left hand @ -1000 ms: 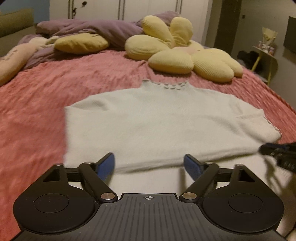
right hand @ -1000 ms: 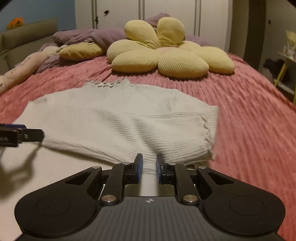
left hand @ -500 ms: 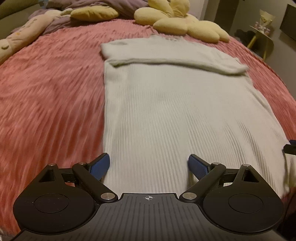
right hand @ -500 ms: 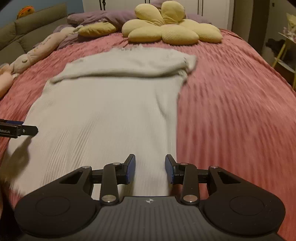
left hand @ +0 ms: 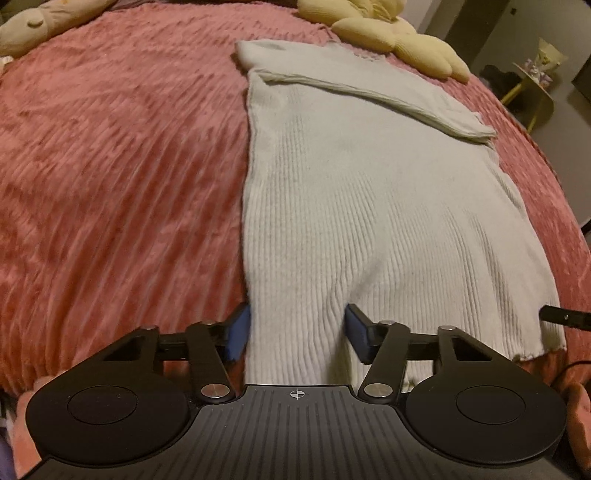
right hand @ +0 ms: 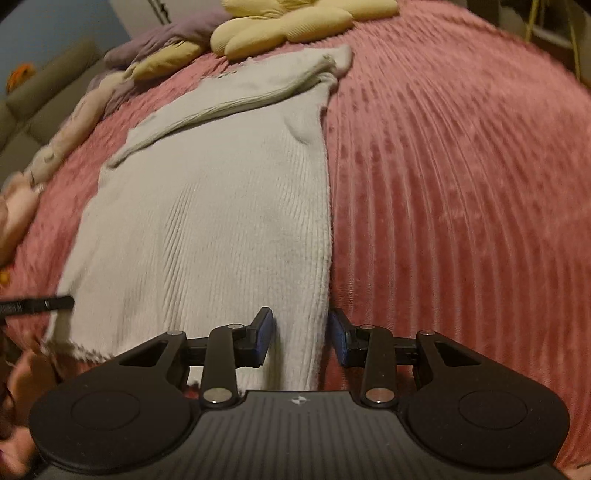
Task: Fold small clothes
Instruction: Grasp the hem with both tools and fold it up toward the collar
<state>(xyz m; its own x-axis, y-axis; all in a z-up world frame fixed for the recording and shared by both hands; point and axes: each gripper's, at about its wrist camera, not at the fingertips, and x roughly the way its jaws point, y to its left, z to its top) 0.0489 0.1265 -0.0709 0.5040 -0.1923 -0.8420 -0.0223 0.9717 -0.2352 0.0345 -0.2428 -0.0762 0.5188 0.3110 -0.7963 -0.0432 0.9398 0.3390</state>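
White ribbed sweater (left hand: 373,206) on pink bedspread (left hand: 122,177), left gripper (left hand: 297,332) and right gripper (right hand: 301,338) released, straddling hem corners

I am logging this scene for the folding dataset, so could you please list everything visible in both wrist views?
sweater: one, off-white ribbed, flat on the bedspread, sleeves folded across its top
bedspread: one, pink ribbed, beneath everything
flower cushion: one, yellow, beyond the collar
blanket: one, purple, bunched at the far left
plush toy: one, beige, far left edge
side table: one, yellow, right of the bed
left gripper: open, fingers straddling the hem's left corner
right gripper: open, at the hem's right corner
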